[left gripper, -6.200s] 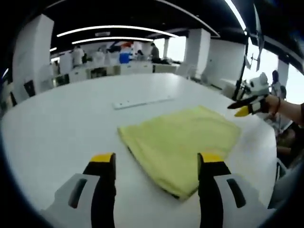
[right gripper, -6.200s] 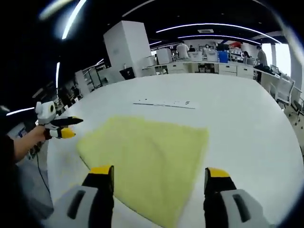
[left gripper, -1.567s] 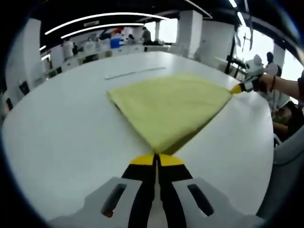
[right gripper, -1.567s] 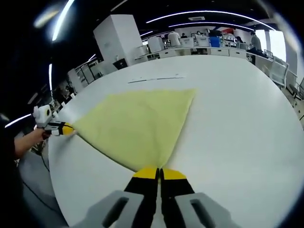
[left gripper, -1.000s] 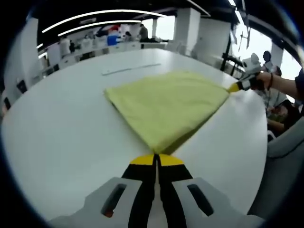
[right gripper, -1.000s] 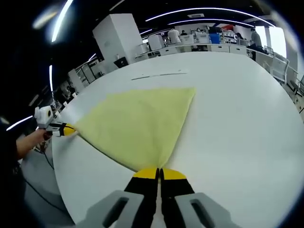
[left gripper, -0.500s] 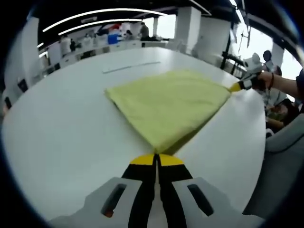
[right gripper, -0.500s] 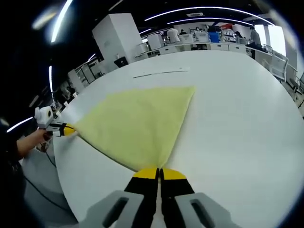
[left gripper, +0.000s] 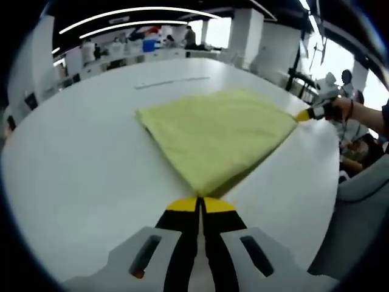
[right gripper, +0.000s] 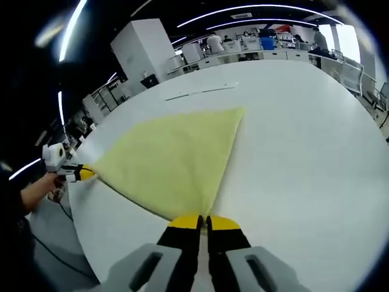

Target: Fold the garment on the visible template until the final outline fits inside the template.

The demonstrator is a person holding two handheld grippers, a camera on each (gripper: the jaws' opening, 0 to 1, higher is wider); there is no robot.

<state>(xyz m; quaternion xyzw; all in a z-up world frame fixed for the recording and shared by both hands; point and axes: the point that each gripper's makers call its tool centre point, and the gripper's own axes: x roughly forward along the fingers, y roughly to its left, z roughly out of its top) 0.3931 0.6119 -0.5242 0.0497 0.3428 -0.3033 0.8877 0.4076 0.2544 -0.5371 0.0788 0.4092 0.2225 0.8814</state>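
Worktop (left gripper: 67,158), white and broad, stretches away in both views toward a far office with desks and standing people. On it lies the yellow garment (left gripper: 216,131), spread flat and drawn taut into a wide wedge, its far corner pointing toward a thin pale strip (left gripper: 172,82) that lies on the surface well beyond the cloth. In the right gripper view the same garment (right gripper: 173,161) fans out from the near edge, and the strip (right gripper: 200,91) sits farther off.

Left tongs (left gripper: 199,205) are pressed together on the near corner of the cloth, jaws meeting with the fabric pinched at their yellow tips. Right tongs (right gripper: 201,222) are likewise closed tight on another corner of the garment, cloth running up from between the jaws.

Each tool shows small in the other's view: the right tongs (left gripper: 304,114) at the cloth's right corner, held by a hand (left gripper: 343,109), and the left tongs (right gripper: 85,174) at the cloth's left corner, held by a hand (right gripper: 36,190).
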